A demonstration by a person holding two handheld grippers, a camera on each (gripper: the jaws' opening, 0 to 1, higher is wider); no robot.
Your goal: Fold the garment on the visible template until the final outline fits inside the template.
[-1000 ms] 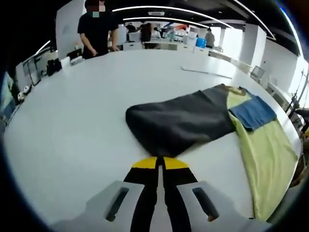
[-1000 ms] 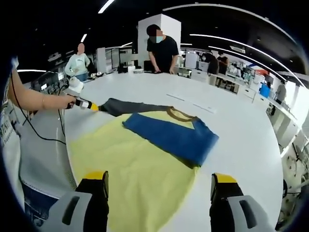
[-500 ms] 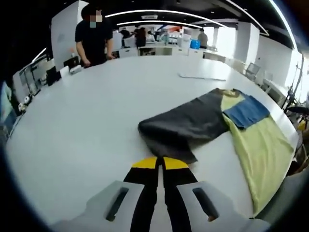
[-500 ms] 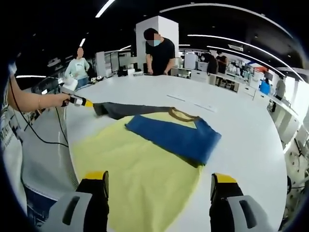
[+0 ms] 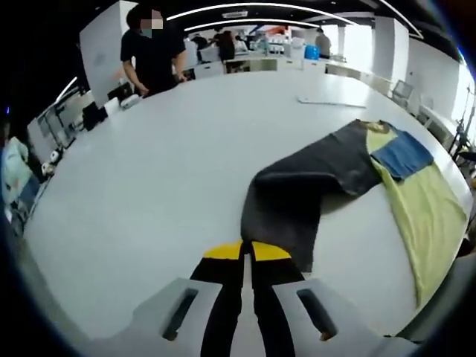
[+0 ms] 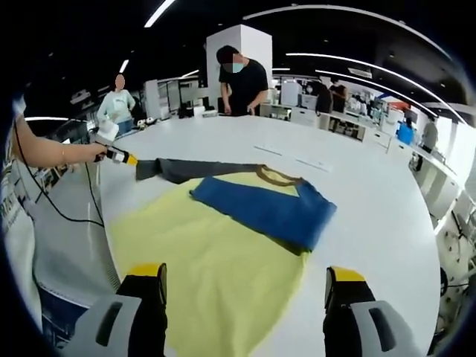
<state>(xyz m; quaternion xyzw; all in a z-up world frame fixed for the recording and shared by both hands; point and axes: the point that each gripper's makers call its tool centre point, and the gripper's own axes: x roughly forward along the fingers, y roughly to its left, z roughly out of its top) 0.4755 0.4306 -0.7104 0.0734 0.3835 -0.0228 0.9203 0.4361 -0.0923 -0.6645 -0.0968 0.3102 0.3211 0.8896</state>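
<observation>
The left claw [image 5: 246, 251], clenched on the grey sleeve [image 5: 297, 201], has drawn it out long across the counter [image 5: 149, 163] over the last second. The right claw [image 6: 245, 286] hovers released over the yellow shirt [image 6: 216, 268], its blue sleeve [image 6: 264, 212] already folded in; the grey one likely folds next.

Both views low, sharing garment [image 5: 312, 186] [image 6: 223, 245]

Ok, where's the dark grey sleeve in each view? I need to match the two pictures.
Left gripper view: the dark grey sleeve runs from the shut left gripper at bottom centre up to the right.
Right gripper view: it lies as a thin dark strip at upper left, its end at the left gripper.
Shared landmark: the folded blue sleeve on the yellow garment.
</observation>
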